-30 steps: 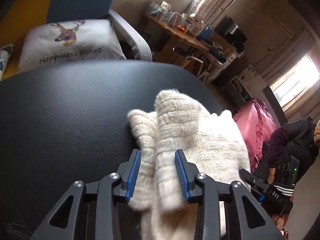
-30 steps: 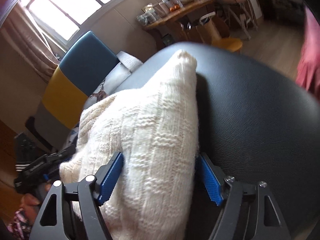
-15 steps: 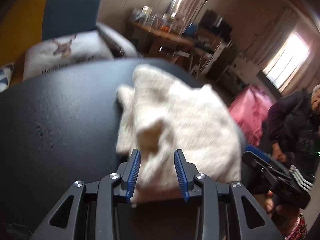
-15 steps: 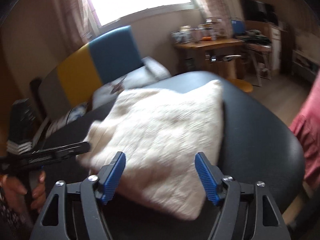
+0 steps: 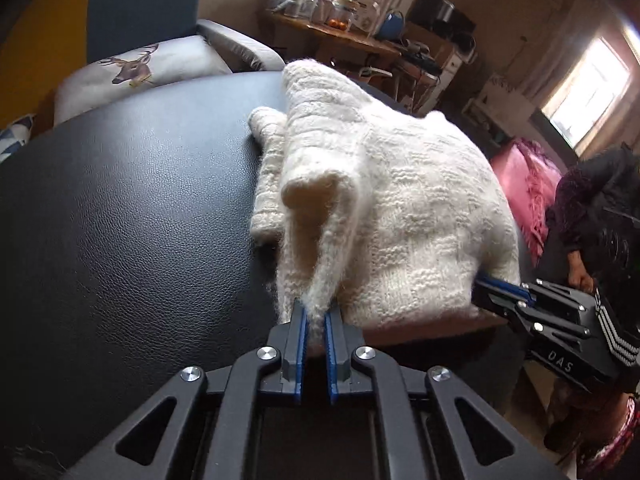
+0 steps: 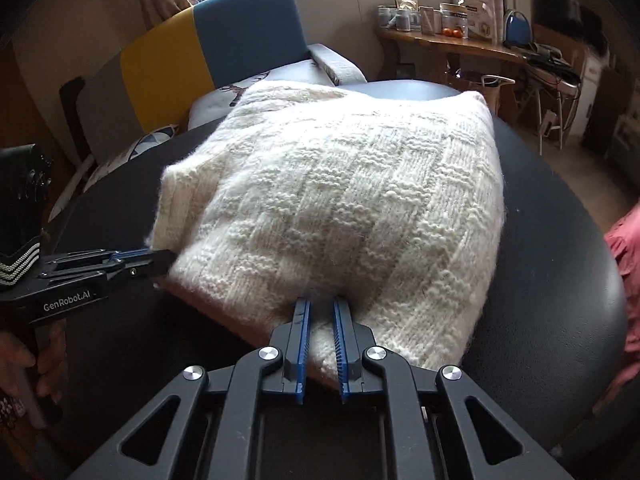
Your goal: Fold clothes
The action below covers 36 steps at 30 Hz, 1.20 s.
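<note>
A: What is seen of the garment?

B: A cream knitted sweater (image 6: 340, 208), folded into a thick pad with a basket-weave texture, is laid on a black leather-like table (image 5: 120, 220). In the left wrist view, a ribbed cuff or sleeve end is seen jutting out at the far left edge of the pile, flat on the surface.

A: And how is it held?

B: The near edge is pinched twice. The left gripper (image 5: 316, 320) is closed on a raised peak of knit at the near left corner (the wool is pulled up into a small tent just ahead of the blue pads). The right gripper (image 6: 320, 312) is closed on the near hem farther to the right, the fabric being bunched between its narrowly spaced blue pads. Each tool is visible in the other's camera, touching the sweater's edge.

A: What is found around it?

B: Beyond the table a blue and yellow armchair (image 6: 208, 40) is seen, with a white deer-print cushion (image 5: 136, 68) on its seat. A wooden side table (image 6: 448, 46) crowded with jars and two small orange fruits is placed farther back, by the window. Something pink with a fringe (image 5: 528, 176) is seen to the right, and a dark-clothed person (image 5: 592, 200) beside it. Nothing is laid on the sweater itself.
</note>
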Each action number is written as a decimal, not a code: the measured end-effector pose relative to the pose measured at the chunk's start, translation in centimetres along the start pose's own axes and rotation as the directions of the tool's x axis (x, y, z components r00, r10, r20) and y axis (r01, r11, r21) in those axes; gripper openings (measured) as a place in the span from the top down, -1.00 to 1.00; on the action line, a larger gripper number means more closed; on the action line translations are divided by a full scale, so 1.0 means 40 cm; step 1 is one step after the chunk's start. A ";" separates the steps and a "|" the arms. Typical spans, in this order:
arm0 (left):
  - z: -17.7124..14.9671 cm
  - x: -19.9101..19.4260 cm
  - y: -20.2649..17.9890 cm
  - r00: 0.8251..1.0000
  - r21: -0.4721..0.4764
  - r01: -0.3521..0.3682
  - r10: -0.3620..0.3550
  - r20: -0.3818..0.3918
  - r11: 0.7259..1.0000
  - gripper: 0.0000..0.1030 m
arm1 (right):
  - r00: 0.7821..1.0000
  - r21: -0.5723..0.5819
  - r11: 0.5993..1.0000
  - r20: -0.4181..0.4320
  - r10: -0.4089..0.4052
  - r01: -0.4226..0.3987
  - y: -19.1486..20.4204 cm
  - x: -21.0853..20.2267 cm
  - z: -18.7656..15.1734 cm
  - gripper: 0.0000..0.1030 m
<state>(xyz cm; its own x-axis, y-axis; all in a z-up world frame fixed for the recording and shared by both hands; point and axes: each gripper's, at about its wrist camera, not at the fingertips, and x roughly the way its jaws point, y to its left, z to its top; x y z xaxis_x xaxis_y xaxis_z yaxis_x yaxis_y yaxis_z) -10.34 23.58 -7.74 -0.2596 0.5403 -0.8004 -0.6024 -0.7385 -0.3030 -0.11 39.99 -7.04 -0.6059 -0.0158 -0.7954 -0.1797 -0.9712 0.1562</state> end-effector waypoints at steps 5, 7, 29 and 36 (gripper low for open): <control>-0.036 -0.054 -0.024 0.995 0.046 -0.100 0.098 0.032 0.994 0.62 | 0.999 -0.028 1.000 0.039 -0.005 0.006 0.043 -0.084 -0.035 0.55; -0.068 -0.082 -0.035 0.989 0.060 -0.143 0.141 0.037 0.988 0.62 | 0.999 -0.011 1.000 0.047 -0.014 0.014 0.061 -0.115 -0.061 0.47; -0.222 -0.248 -0.141 0.947 0.024 -0.299 0.294 0.133 0.954 0.59 | 0.990 0.036 0.999 0.140 -0.001 -0.005 0.186 -0.192 -0.085 0.27; -0.162 -0.194 -0.099 0.953 -0.025 -0.251 0.252 0.171 0.968 0.59 | 0.987 -0.078 0.996 0.149 0.057 -0.046 0.212 -0.045 0.135 0.42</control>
<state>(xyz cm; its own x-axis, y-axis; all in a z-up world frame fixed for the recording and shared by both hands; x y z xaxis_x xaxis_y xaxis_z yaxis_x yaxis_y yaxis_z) -1.06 19.68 -3.67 -0.5281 0.3978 -0.7503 -0.4986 -0.8604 -0.1052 -4.73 33.07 -1.12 -0.7236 -0.0360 -0.6892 -0.0904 -0.9851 0.1463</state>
